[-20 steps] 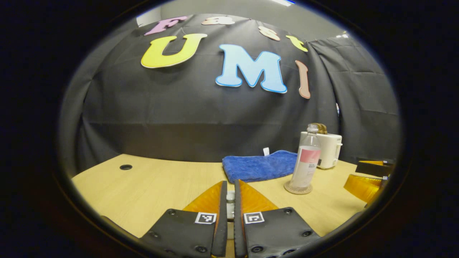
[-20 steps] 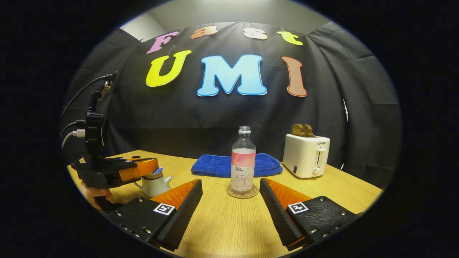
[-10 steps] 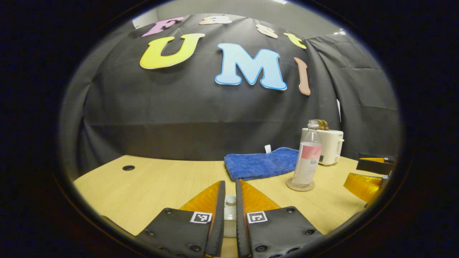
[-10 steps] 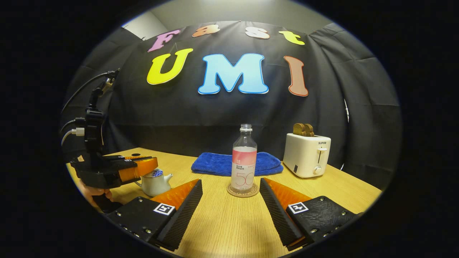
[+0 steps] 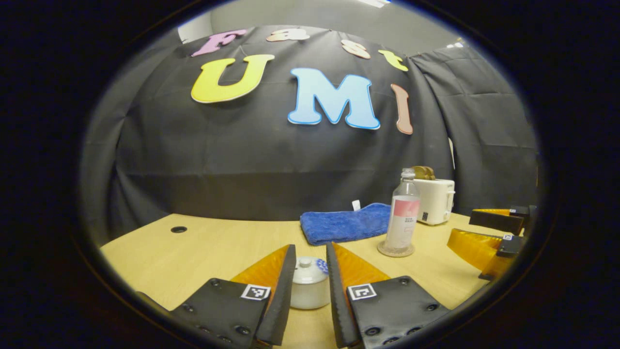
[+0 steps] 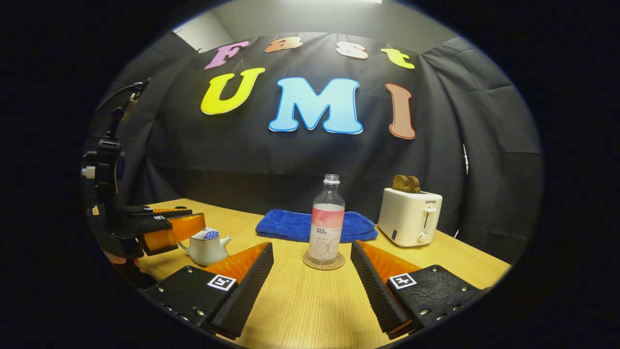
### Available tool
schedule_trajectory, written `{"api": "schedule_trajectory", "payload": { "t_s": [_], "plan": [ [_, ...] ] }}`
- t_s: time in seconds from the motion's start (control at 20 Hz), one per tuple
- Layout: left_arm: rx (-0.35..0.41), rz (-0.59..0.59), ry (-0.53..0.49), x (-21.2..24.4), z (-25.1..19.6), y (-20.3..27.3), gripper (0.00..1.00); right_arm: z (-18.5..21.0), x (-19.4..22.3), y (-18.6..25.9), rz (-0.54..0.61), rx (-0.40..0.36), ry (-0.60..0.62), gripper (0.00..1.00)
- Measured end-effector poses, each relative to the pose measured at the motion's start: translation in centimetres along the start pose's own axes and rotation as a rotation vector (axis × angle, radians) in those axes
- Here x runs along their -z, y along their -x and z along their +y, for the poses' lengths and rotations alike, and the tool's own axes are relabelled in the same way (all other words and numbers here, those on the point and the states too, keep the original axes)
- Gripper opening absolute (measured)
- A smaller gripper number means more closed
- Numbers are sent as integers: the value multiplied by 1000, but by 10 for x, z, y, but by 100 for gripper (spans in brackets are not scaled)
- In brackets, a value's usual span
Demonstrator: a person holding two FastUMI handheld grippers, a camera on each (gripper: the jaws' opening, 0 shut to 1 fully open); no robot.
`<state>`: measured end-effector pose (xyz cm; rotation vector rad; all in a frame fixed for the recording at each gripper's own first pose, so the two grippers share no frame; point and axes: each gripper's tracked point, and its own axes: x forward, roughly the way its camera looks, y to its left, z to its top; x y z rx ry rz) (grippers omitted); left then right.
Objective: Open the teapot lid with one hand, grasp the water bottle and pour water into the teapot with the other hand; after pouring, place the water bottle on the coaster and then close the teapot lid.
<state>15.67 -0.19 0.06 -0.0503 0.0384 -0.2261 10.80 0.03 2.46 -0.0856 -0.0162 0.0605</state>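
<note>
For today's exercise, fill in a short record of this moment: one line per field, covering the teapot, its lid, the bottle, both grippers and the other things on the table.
teapot: white teapot, on the table, left of the bottle
lid: lid seated on the teapot
water bottle: water bottle, upright on the coaster, no cap
left gripper: left gripper, open, fingers either side of the lid, apart from it
right gripper: right gripper, open, facing the bottle, not touching it
behind the bottle: blue towel
right of the towel: white toaster with toast in it
</note>
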Motion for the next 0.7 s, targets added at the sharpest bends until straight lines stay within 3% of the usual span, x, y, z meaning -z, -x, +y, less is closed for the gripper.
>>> {"api": "schedule_trajectory", "payload": {
  "t_s": [0.35,0.55,0.7],
  "plan": [
    [-33,-80,1,-13,-14,65,43,2,12,48,-13,8,13,99],
    [-52,-75,-46,-5,-17,87,46,5,3,76,-72,-14,-85,99],
    [-50,-79,-40,-3,-23,105,46,-1,6,93,-63,0,-68,99]
  ]
}}
